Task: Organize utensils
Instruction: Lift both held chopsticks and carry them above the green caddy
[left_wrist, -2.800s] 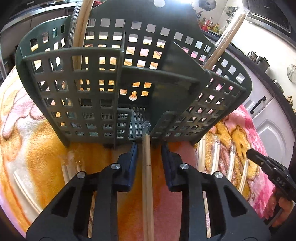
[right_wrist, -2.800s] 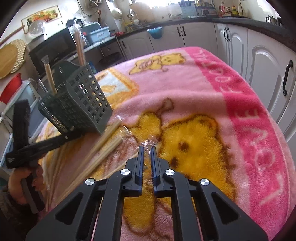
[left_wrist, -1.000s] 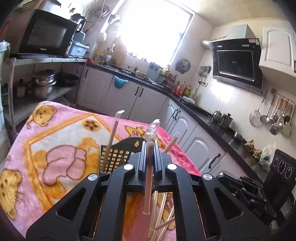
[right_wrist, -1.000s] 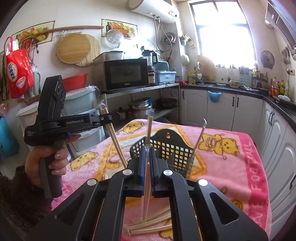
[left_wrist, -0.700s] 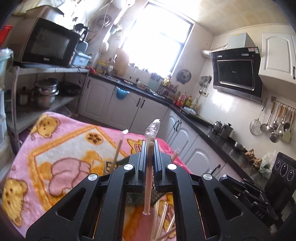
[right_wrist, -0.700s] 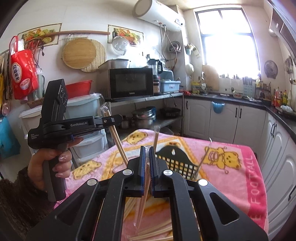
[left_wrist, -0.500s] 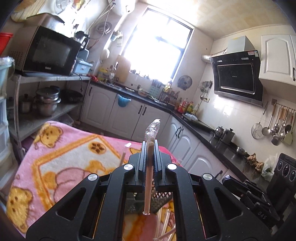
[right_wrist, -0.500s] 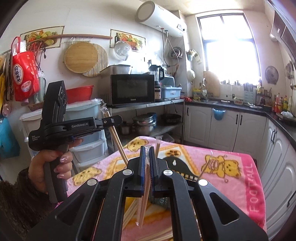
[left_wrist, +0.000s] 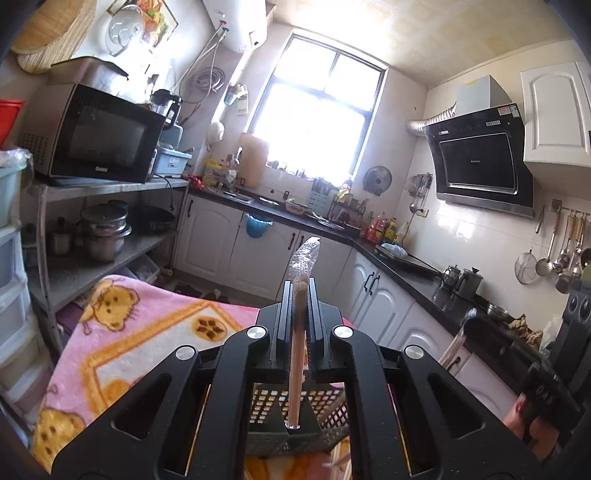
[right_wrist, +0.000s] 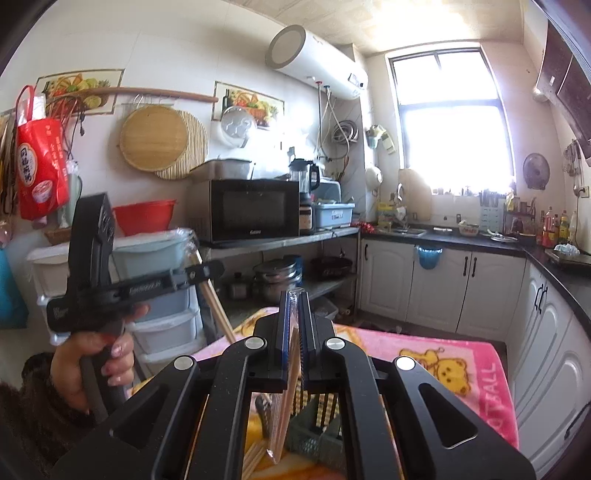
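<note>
Left wrist view: left tongs clamped on plastic-wrapped wooden chopsticks, hanging tip-down over dark green perforated plastic utensil basket on pink bear-print blanket.
Right wrist view: right tongs pinching second wrapped chopstick pair above basket.
Advice: centre tip over a compartment, lower straight, release late.

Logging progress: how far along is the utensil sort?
Done: cannot confirm any pair seated in the green basket.
In hand: left tongs and right tongs each clamp wrapped chopsticks above it.
Left: loose pairs on the blanket.
</note>
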